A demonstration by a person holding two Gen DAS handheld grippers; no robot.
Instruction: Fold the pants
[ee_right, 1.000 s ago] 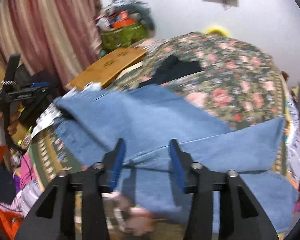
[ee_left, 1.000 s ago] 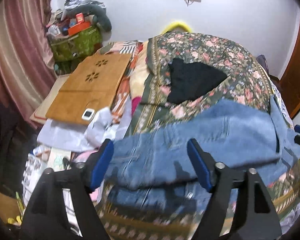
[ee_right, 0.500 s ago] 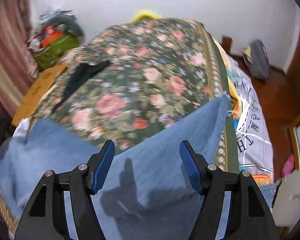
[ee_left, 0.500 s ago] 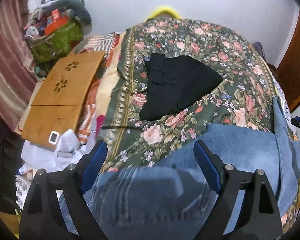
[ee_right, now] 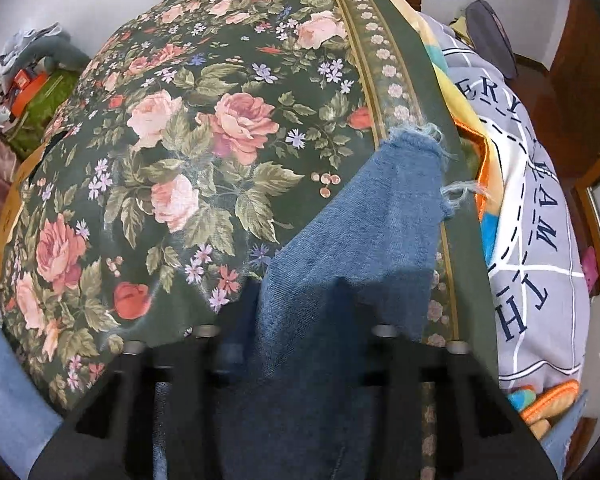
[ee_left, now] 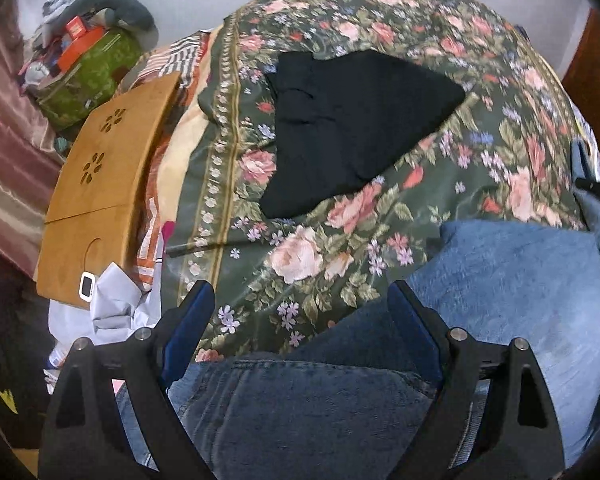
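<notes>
Blue jeans [ee_left: 520, 280] lie across the near part of a floral bedspread [ee_left: 340, 248]. My left gripper [ee_left: 300, 332] hovers open over the darker waistband end, and its blue pads [ee_left: 188, 328] stand wide on either side without pressing the denim. In the right wrist view a leg of the jeans [ee_right: 360, 208] with a frayed hem rises bunched from between the jaws of my right gripper [ee_right: 300, 320]. Those jaws are closing on the denim, and the cloth hides the fingertips.
A folded black garment [ee_left: 348, 128] lies on the bedspread beyond the jeans. A wooden lap table [ee_left: 100, 176] and a green bag [ee_left: 88, 76] of clutter sit at the left. A grey lettered quilt [ee_right: 532, 208] hangs off the bed's right side, by a brown door [ee_right: 580, 80].
Both grippers have dropped closer to the bed. The left came down over the waistband, still wide. The right swung across to the leg's hem end, and its jaws narrowed onto the denim.
</notes>
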